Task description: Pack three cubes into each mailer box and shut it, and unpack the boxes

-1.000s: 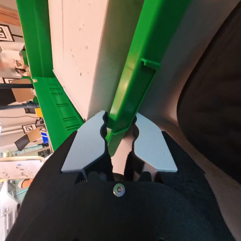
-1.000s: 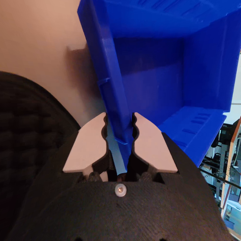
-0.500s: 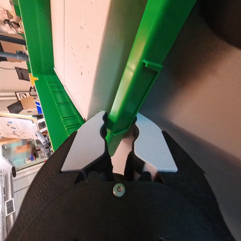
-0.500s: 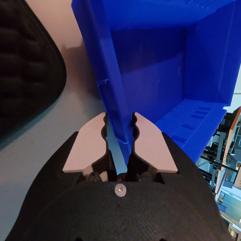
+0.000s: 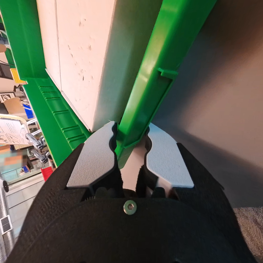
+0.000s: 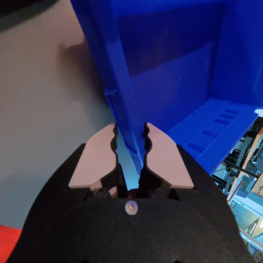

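Left gripper [image 5: 131, 136] fingers clamp green bin [image 5: 156, 71] wall, white box [image 5: 85, 56] inside; right gripper [image 6: 130, 136] fingers clamp empty blue bin [image 6: 170, 71].

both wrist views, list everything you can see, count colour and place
green bin: 1, green plastic, left wrist view, side wall clamped between the fingers
white box: 1, white with small marks, inside the green bin
blue bin: 1, blue plastic, right wrist view, side wall between the fingers, nothing visible inside
pale surface: 1, off-white, beside the blue bin
red patch: 1, red, blurred, bottom left corner of the right wrist view, kind unclear
room clutter: several, mixed colours, far left behind the green bin
left gripper: 1, grey fingers on black body, shut on the green bin
right gripper: 1, pale fingers on black body, shut on the blue bin
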The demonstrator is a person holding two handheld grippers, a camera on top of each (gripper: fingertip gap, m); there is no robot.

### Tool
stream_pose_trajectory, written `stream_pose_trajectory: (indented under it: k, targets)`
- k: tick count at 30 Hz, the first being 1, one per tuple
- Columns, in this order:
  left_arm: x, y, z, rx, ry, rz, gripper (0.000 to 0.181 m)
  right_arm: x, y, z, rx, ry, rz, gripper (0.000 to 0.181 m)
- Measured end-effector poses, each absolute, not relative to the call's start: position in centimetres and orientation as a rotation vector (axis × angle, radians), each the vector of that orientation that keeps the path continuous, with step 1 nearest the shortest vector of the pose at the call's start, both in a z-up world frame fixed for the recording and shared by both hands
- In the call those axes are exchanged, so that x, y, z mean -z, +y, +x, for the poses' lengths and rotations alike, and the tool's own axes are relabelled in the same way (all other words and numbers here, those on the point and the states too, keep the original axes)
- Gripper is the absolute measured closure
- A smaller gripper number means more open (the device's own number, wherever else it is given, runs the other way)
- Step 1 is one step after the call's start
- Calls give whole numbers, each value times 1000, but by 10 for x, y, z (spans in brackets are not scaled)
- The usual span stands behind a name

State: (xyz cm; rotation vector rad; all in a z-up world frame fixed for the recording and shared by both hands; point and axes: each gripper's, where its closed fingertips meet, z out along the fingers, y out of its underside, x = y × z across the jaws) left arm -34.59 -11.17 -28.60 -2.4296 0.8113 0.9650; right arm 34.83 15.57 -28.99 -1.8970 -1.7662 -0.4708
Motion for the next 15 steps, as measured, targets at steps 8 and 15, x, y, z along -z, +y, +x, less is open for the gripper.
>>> stream_pose_trajectory:
  k: [8,15]
  targets:
    - [273,-110,-323,-617,712,-2376,123,288,140,361,280,-1655,-2066,100]
    - [191,-81,-294,-232,833,-2159,98,222,113,288,-305,-1494,-1795,66]
